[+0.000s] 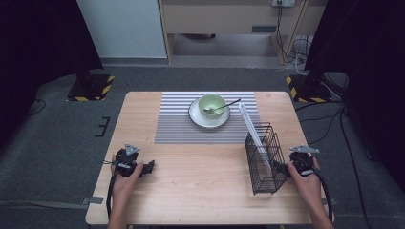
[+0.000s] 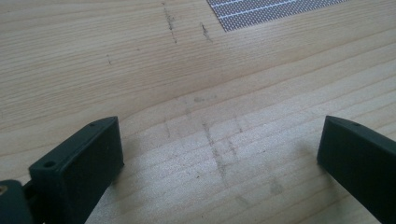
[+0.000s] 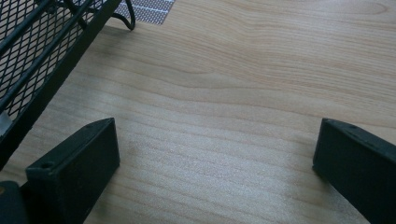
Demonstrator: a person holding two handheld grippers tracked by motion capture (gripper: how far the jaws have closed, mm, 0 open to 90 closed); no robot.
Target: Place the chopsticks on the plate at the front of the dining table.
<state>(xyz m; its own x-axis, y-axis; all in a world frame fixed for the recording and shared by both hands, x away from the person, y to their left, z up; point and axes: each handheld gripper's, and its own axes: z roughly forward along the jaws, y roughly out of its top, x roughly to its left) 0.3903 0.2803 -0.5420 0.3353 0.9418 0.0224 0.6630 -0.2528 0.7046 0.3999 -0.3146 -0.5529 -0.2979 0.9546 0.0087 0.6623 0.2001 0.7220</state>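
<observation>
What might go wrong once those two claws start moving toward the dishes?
The spoon leans loosely in the green bowl, so a nudge could flip it out. The bowl sits on a white plate and may slide when gripped. The right claw, open, rests beside the wire rack; a careless swing could knock the rack and the white strip leaning in it.

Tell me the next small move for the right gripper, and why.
Probably lift the right gripper off the table and carry it forward toward the bowl and spoon on the plate. Both grippers rest low near the table's near edge, jaws wide open with only bare wood between them. The wire rack beside it already holds one white piece, so the dishes seem due next.
</observation>
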